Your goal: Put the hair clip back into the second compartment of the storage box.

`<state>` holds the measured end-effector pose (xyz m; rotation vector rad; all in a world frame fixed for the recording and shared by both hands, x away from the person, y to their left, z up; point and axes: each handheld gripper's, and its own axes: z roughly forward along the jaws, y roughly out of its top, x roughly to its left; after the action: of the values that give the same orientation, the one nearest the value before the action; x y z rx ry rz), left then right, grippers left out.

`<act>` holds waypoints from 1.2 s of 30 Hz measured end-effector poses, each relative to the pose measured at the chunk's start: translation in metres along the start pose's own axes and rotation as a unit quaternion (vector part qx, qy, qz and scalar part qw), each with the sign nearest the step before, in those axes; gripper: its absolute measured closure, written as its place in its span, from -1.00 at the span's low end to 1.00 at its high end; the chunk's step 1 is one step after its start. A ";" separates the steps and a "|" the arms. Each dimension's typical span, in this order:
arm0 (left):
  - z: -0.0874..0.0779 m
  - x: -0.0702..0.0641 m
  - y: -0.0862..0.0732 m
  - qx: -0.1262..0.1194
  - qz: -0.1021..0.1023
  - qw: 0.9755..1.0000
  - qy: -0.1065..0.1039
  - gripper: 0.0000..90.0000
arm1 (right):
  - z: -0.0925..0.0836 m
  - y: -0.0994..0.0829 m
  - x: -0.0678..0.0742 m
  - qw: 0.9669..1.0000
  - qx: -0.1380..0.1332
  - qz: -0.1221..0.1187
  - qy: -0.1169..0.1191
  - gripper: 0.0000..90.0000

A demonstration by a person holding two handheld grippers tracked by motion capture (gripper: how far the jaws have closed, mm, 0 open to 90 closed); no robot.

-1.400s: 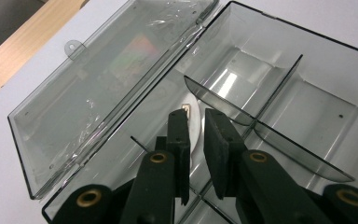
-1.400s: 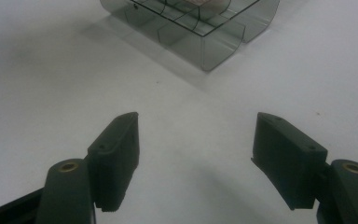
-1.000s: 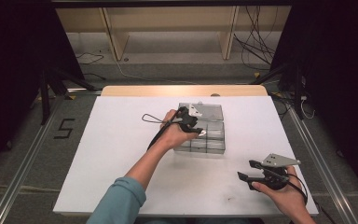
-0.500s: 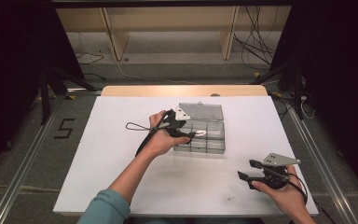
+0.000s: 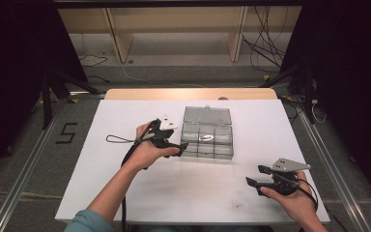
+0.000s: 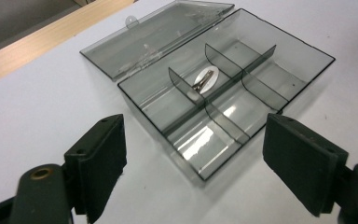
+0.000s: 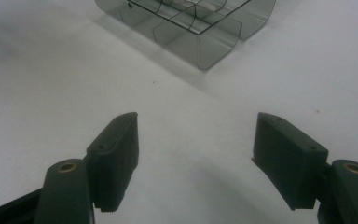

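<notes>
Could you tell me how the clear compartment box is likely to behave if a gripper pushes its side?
The compartment box looks thin-walled plastic holding one small metal clip, so probably light; it would likely slide on the smooth white table. Its open lid lies flat behind, so tipping seems unlikely.

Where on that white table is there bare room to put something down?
Bare patches: the table left of the left gripper, and the middle front between both grippers. Also right of the compartment box, beyond the right gripper. Crowded only around the box.

Bare table [image 5: 125, 193] is left on every side of the compartment box [image 5: 207, 140]; approach from behind is blocked by its opened lid [image 5: 207, 115].
</notes>
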<state>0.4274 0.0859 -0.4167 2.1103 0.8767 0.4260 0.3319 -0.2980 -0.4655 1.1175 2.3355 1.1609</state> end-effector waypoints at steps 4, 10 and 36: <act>-0.010 0.005 -0.011 -0.003 -0.009 1.000 0.004 -0.56 | 0.001 0.000 0.000 1.000 0.000 0.001 0.000 -0.29; -0.022 0.008 -0.030 -0.002 -0.016 1.000 0.014 -0.57 | 0.002 0.000 0.000 1.000 0.002 0.001 0.002 -0.28; -0.066 0.000 -0.111 0.027 -0.009 0.996 0.080 -0.59 | 0.002 -0.001 0.000 1.000 0.007 0.000 0.004 -0.28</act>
<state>0.3416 0.1718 -0.4615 2.1383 1.0074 0.5749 0.3327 -0.2973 -0.4679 1.1196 2.3531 1.1541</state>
